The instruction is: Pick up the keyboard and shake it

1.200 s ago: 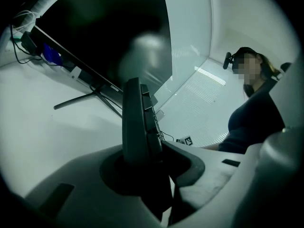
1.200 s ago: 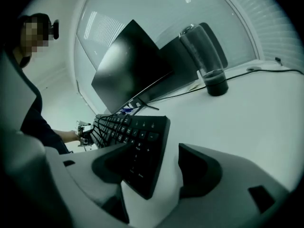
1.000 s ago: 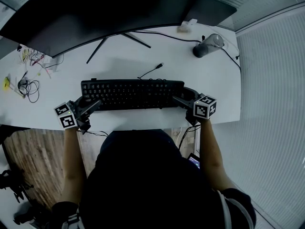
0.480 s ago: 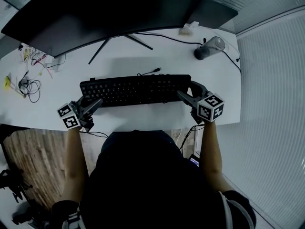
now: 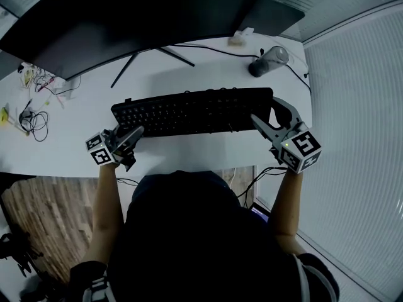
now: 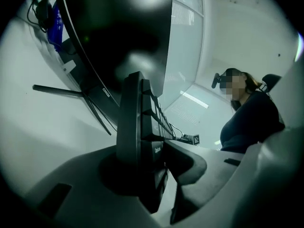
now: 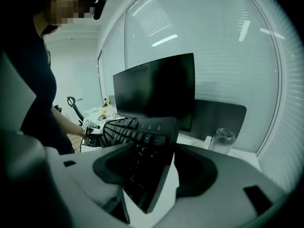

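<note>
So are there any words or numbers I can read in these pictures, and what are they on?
Nothing reads clearly.
Brand print on the monitor's lower edge: too blurred to read.
Key legends on the keyboard: too small to read.
Square markers: patterns only, no words.

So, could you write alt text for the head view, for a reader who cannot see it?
From above, a person holds a black keyboard by its two ends over a white desk, the left gripper and right gripper each clamped on one end; the left jaws have just been opening slightly. A dark monitor stands behind.
</note>
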